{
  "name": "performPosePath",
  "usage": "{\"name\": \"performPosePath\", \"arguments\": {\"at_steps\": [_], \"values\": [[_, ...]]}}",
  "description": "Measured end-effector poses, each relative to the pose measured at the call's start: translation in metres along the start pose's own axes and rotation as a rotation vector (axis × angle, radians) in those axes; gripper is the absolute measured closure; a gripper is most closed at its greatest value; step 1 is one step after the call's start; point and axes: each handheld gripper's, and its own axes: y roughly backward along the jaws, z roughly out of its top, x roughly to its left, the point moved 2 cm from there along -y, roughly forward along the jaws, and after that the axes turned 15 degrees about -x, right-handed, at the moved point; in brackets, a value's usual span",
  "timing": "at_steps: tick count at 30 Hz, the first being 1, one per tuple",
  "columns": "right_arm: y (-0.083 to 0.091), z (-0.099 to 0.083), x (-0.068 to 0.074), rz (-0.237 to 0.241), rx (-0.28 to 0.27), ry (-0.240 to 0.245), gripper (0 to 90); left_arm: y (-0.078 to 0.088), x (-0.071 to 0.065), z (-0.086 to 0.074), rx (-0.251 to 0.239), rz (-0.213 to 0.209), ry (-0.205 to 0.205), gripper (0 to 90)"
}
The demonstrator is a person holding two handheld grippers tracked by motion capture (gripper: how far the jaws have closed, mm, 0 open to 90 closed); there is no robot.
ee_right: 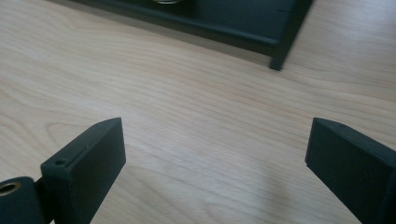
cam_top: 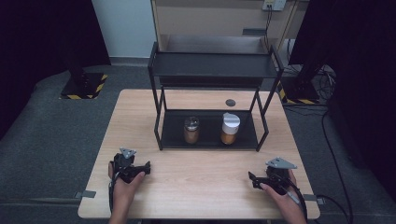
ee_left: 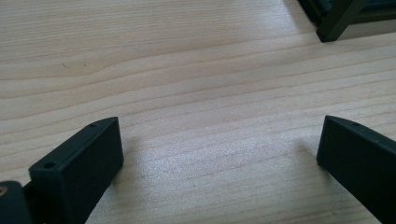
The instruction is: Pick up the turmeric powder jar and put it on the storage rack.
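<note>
Both tongs rest low on the wooden table (cam_top: 201, 186), the left gripper (cam_top: 148, 166) and right gripper (cam_top: 252, 178) each gaping wide with nothing between the jaws. Ahead of them, between the two, a black rack (cam_top: 161, 126) holds two jars (cam_top: 191, 129) (one white-capped).

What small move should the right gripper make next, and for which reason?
Probably move the right gripper forward toward the white-lidded jar on the black rack's lower shelf. Its jaws stand open with nothing between them, it hovers above the bare wooden table, and that jar stands nearest to its side.
</note>
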Motion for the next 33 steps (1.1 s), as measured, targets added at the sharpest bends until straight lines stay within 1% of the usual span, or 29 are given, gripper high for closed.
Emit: {"name": "performPosePath", "arguments": {"at_steps": [5,9,15,27,33], "values": [[0.001,-0.001,-0.011,-0.026,0.015,-0.027,5.3,0.000,0.000,0.000,0.000,-0.002,-0.001,0.0],[0.000,-0.003,-0.015,-0.040,0.019,-0.035,5.3,0.000,0.000,0.000,0.000,-0.003,-0.002,0.0],[-0.002,-0.004,-0.018,-0.053,0.030,-0.042,5.3,0.000,0.000,0.000,0.000,-0.003,-0.002,0.0],[-0.010,-0.006,-0.020,-0.066,0.050,-0.027,5.0,0.000,0.000,0.000,0.000,-0.003,-0.002,0.0],[-0.014,-0.007,-0.024,-0.084,0.055,-0.040,5.0,0.000,0.000,0.000,0.000,-0.002,-0.001,0.0]]}}
